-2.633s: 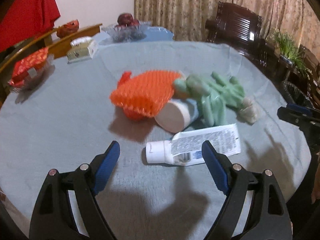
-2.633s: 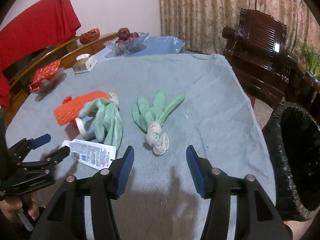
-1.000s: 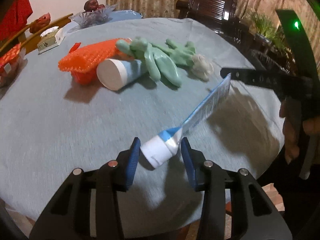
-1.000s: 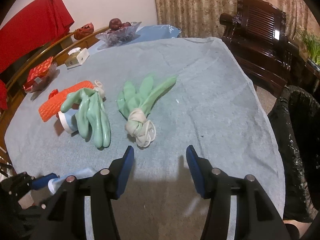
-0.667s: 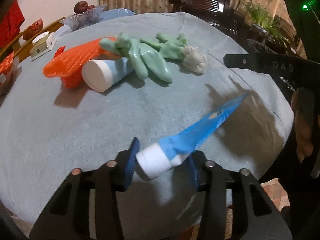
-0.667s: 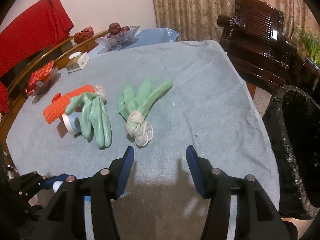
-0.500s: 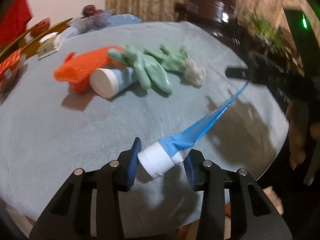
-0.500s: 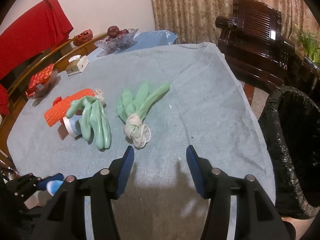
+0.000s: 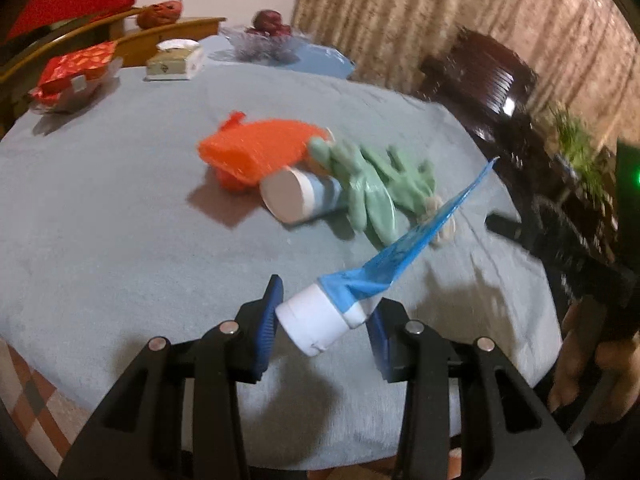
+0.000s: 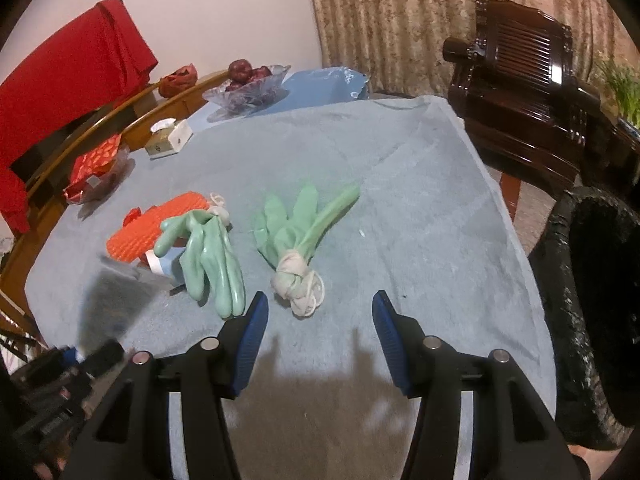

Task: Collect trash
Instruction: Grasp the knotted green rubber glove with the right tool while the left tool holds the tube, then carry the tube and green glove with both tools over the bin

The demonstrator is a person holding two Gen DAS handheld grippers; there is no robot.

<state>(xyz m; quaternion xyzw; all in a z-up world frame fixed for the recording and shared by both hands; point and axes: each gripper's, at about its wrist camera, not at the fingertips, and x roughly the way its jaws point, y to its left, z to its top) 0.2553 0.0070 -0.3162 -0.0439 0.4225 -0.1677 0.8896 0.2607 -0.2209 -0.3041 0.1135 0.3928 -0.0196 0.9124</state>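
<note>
Left tool (image 9: 324,320) and right tool (image 10: 318,326): black angular plastic arms, each carrying blue ribbed pads (image 10: 251,330) and round silver screw heads (image 10: 432,343) at the joints.

Tube (image 9: 352,292) now off the cloth (image 9: 120,216), clamped at its white cap in the left gripper (image 9: 324,320) and raised, flat end tilted up toward the green gloves (image 9: 372,188).
</note>
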